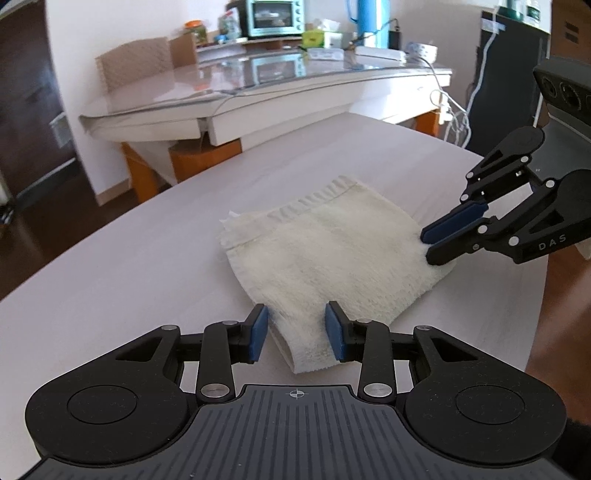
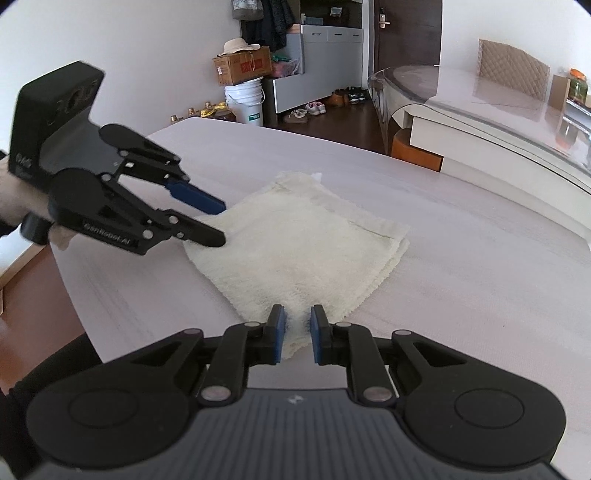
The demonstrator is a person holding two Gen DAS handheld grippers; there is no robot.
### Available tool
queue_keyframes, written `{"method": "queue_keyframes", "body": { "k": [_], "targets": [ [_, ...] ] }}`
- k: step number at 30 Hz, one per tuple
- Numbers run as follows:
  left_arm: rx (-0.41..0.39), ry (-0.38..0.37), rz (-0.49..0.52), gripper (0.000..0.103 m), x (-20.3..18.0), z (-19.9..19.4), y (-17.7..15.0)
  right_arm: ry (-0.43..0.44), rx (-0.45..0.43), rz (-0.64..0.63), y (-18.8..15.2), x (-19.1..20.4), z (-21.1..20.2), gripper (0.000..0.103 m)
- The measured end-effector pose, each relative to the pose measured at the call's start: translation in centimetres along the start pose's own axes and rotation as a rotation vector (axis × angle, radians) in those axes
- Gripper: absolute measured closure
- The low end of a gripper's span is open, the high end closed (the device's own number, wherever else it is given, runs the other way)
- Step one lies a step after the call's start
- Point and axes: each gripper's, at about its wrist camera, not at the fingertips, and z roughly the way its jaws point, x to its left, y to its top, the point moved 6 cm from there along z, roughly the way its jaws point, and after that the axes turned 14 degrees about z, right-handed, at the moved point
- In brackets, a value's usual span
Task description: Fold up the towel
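Note:
A cream towel (image 1: 325, 258) lies folded into a small square on the pale table (image 1: 110, 280). My left gripper (image 1: 295, 332) straddles its near corner. The corner lies between the pads; a thin strip of table shows beside the left pad, so the jaws stand open around it. From the right wrist view the left gripper (image 2: 223, 223) comes in at the towel's (image 2: 295, 251) left corner. My right gripper (image 2: 297, 332) is shut on the corner nearest it, and the cloth bunches between the pads. In the left wrist view the right gripper (image 1: 426, 245) pinches the towel's right corner.
A glass-topped table (image 1: 258, 88) with a toaster oven (image 1: 275, 18) and clutter stands beyond the pale table. A cardboard box (image 2: 242, 66), a white bucket (image 2: 245, 101) and shoes (image 2: 314, 109) sit on the floor far off. A hand (image 2: 22, 206) holds the left gripper.

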Motion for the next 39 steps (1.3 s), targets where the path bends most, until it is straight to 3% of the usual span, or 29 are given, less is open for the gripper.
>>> {"method": "queue_keyframes", "body": {
  "k": [6, 12, 21, 25, 39],
  "targets": [
    [-0.006, 0.053, -0.069, 0.066, -0.3, -0.2, -0.3, -0.020, -0.029, 0.031, 0.4, -0.3, 0.0, 0.086],
    [-0.014, 0.084, -0.130, 0.066, -0.5, -0.6, -0.6, -0.047, -0.116, 0.138, 0.1, -0.2, -1.7, 0.086],
    [-0.003, 0.143, -0.167, 0.064, -2.0, -1.1, -0.5, -0.037, -0.157, 0.238, 0.6, 0.3, 0.4, 0.086],
    [-0.004, 0.153, -0.201, 0.052, -1.5, -1.0, -0.9, -0.082, -0.141, 0.173, 0.1, 0.6, 1.5, 0.087],
    [0.001, 0.204, -0.221, 0.051, -2.0, -1.4, -0.9, -0.098, -0.166, 0.187, -0.5, 1.0, 1.1, 0.086]
  ]
}}
